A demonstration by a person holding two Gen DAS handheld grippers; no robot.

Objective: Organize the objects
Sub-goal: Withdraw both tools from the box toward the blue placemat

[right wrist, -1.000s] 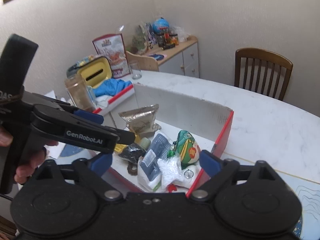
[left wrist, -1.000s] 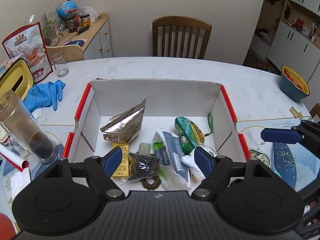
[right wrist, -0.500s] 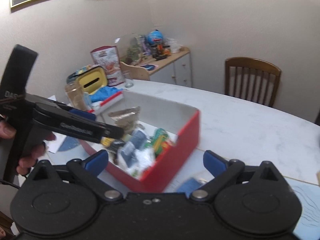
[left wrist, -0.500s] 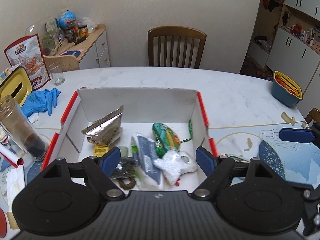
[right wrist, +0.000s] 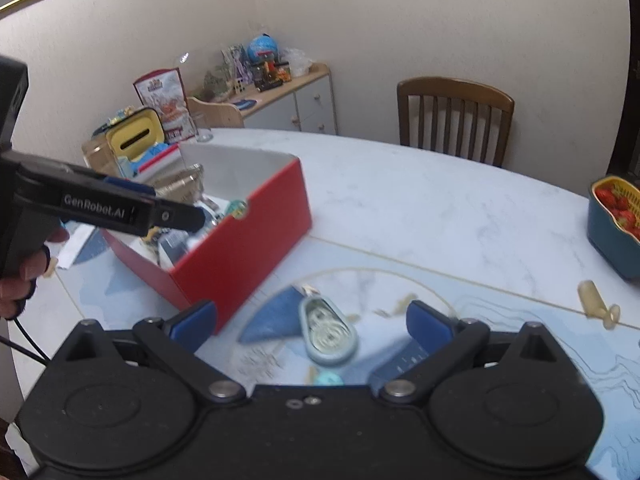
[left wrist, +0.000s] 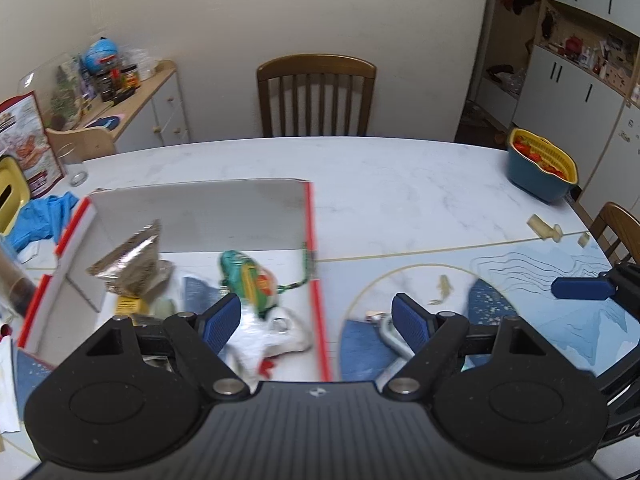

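Note:
A red cardboard box [right wrist: 244, 256] with white inside walls [left wrist: 200, 216] sits on the table at left. It holds a foil pouch [left wrist: 132, 264], a green packet [left wrist: 250, 280], a white crumpled bag [left wrist: 260, 340] and other small items. A pale blue oval case [right wrist: 328, 332] lies on the table mat right of the box; its end shows in the left wrist view [left wrist: 390, 334]. My left gripper [left wrist: 316, 320] is open and empty over the box's right wall. My right gripper [right wrist: 312, 320] is open and empty just above the oval case.
A blue and yellow basket of strawberries [left wrist: 540, 168] stands at the table's far right. Small beige pieces [left wrist: 544, 230] lie near it. A drinking glass [left wrist: 74, 164], blue gloves [left wrist: 44, 216] and a yellow container [right wrist: 134, 140] are left of the box. A wooden chair [left wrist: 316, 96] stands behind the table.
Both grippers have swung to the right, away from over the box contents. The oval case on the mat has come into the right wrist view. Both stay open.

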